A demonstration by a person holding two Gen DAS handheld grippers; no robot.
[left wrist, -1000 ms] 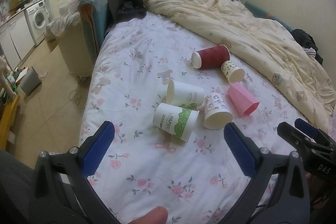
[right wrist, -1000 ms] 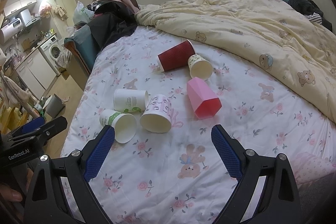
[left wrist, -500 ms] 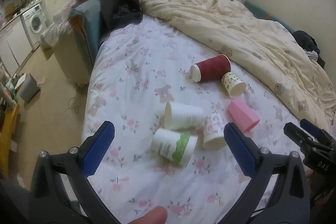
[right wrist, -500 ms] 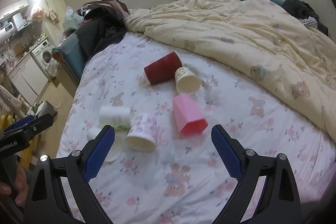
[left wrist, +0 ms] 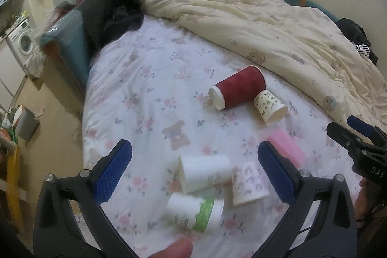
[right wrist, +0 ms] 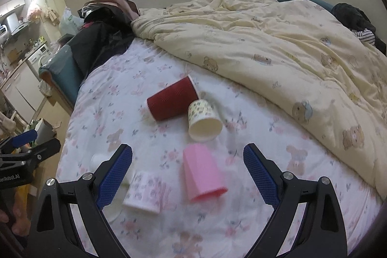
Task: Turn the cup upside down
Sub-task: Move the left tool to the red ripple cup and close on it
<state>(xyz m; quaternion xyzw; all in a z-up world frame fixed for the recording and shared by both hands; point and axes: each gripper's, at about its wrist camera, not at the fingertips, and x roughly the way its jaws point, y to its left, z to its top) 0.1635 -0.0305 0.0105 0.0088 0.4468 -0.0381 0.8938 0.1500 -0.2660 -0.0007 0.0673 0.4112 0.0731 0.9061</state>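
Observation:
Several cups lie on their sides on the flowered bed sheet (left wrist: pixel 150 98). A red ribbed cup (left wrist: pixel 238 87) (right wrist: pixel 173 99) touches a small patterned cup (left wrist: pixel 271 106) (right wrist: pixel 204 121). A pink cup (right wrist: pixel 203 174) (left wrist: pixel 287 149) lies nearer. A white cup (left wrist: pixel 204 173), a green-and-white cup (left wrist: pixel 196 212) and a pink-print cup (left wrist: pixel 249 184) (right wrist: pixel 147 192) lie together. My left gripper (left wrist: pixel 193 174) is open above the white cups. My right gripper (right wrist: pixel 187 175) is open, with the pink cup between its fingers in the view. Neither holds anything.
A cream bear-print duvet (right wrist: pixel 278 50) covers the right and far side of the bed. Dark clothes (left wrist: pixel 108 13) and a teal headboard (left wrist: pixel 70 45) lie at the far left. The bed's left edge drops to the floor, with a washing machine (left wrist: pixel 23 42) beyond.
Both grippers have moved forward and lower over the bed, so the cups sit lower and larger in both views. Both stay open. The cups have not moved.

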